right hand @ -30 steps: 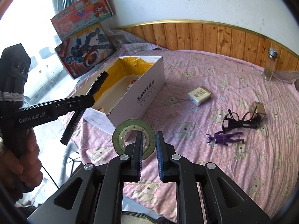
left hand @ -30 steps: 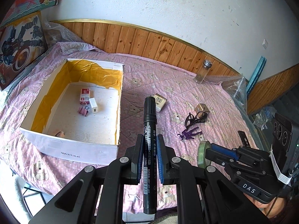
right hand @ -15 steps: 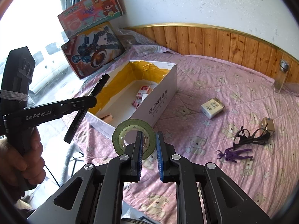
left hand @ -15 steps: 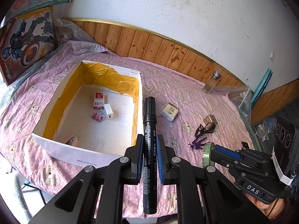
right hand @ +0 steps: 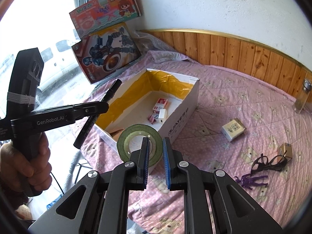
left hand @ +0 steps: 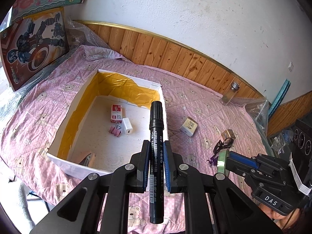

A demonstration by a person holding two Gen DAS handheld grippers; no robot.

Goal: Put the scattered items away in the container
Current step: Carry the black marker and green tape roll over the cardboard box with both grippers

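The left gripper (left hand: 156, 162) is closed tight on a black marker (left hand: 156, 148), and the marker sticks out a long way at both ends. It could tip or slide in the pads, and if it is let go too early it may hit the near wall of the box (left hand: 78, 170) and roll off the bed (left hand: 204, 101). The right gripper (right hand: 156, 159) pinches a green tape roll (right hand: 134, 138) by one side only, so the roll could twist loose and fall on the pink cover. Both grippers hang in the air on the near side of the box, pointing toward it, the left one close above the near right corner. A hand (right hand: 25, 163) holds the left gripper's handle. A white packet (left hand: 188, 126), a small brown box (left hand: 228, 133), a black cord (left hand: 222, 146) and a purple toy (right hand: 251, 180) lie on the cover to the right of the box, not yet tidied.
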